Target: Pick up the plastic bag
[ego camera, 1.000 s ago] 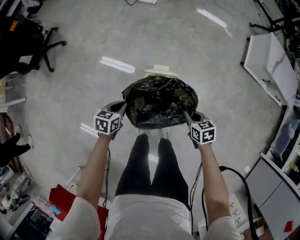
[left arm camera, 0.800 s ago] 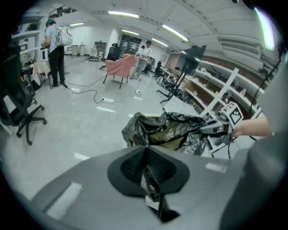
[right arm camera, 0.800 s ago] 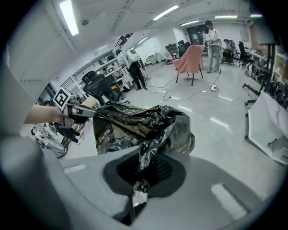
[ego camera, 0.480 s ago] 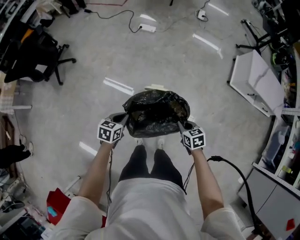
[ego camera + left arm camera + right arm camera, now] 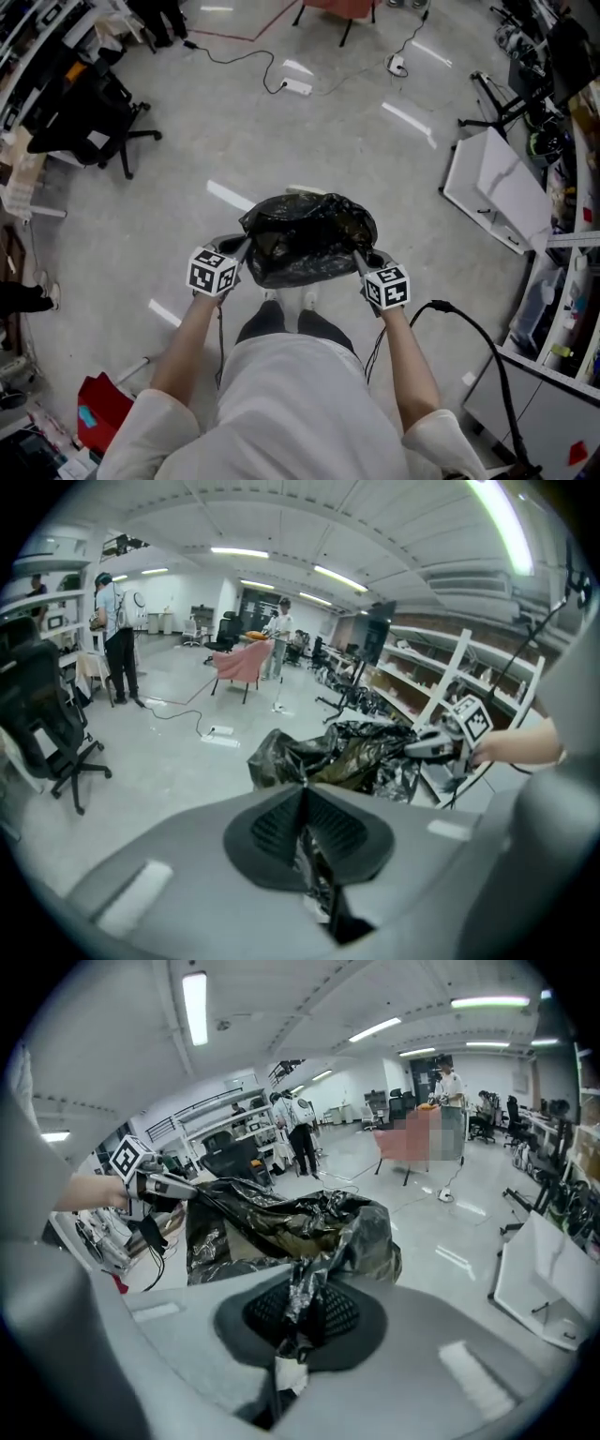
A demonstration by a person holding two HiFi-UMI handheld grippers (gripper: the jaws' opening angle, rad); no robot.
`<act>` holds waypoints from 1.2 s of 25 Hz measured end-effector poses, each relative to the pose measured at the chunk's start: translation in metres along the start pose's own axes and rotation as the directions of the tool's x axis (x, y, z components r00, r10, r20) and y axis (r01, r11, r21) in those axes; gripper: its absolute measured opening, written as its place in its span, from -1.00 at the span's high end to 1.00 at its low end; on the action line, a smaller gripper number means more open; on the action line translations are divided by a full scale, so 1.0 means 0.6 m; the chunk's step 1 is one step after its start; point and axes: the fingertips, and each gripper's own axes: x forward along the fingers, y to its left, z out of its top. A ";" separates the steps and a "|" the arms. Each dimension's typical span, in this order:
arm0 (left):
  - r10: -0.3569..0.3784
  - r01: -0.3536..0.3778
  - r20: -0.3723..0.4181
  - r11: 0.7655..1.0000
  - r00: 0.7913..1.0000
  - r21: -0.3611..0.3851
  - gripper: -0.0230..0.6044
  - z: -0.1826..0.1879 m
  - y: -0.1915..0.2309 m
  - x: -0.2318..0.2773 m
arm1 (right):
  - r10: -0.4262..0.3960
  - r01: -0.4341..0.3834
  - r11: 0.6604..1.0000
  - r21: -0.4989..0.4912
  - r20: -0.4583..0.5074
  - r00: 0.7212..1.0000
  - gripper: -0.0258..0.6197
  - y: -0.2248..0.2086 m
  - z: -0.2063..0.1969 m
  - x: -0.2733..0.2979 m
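Close in first: two bare forearms reach out over a white shirt, each hand carrying a grey two-jaw gripper with a black-and-white marker cube on top. The left gripper [image 5: 244,247] is clamped tight on a pinch of film at the bag's left rim, with black plastic caught between its ribbed dark pads [image 5: 272,832]. The right gripper [image 5: 357,254] matches it, jaws squeezed on a twisted strand at the right rim. Slung between them is the crinkled glossy black plastic bag [image 5: 309,234], mouth stretched wide, hanging above the person's pale shoes [image 5: 310,300] and, by the look of it, clear of the grey concrete floor [image 5: 234,141].

The lift looks well along. To finish it cleanly, I'd keep both grips firm and raise the hands evenly. They should stay far enough apart to hold the mouth taut without tearing the thin film. Those pinches are small, so a jerk could slip one.

Farther off there's a black office chair [image 5: 94,112] at the left, a white power strip [image 5: 298,86] on the floor, and a white flat panel [image 5: 492,192] at the right.

Against a second ago, the bag rides higher between the same two grips and the floor has dropped away. More of the room shows now, power strip included. The pale flat piece that lay just beyond the bag is now mostly hidden behind it
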 end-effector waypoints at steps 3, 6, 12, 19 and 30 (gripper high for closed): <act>0.014 -0.015 0.040 1.000 0.999 0.025 0.91 0.021 -0.034 -0.039 | 0.007 -0.005 0.998 -0.055 0.052 0.999 0.92 0.015 0.029 -0.044; 0.037 -0.041 0.092 0.998 0.995 0.045 0.91 0.042 -0.070 -0.079 | 0.015 -0.004 0.995 -0.103 0.111 0.994 0.92 0.029 0.053 -0.091; 0.088 -0.099 0.166 0.993 0.982 0.059 0.91 0.073 -0.115 -0.137 | 0.038 -0.005 0.987 -0.160 0.206 0.978 0.92 0.052 0.093 -0.171; 0.099 -0.116 0.205 0.990 0.974 0.073 0.91 0.066 -0.133 -0.196 | 0.014 0.028 0.984 -0.176 0.233 0.972 0.92 0.077 0.096 -0.212; 0.055 -0.090 0.217 0.984 0.975 0.155 0.91 0.005 -0.138 -0.282 | -0.073 0.126 0.975 -0.184 0.270 0.960 0.92 0.185 0.072 -0.236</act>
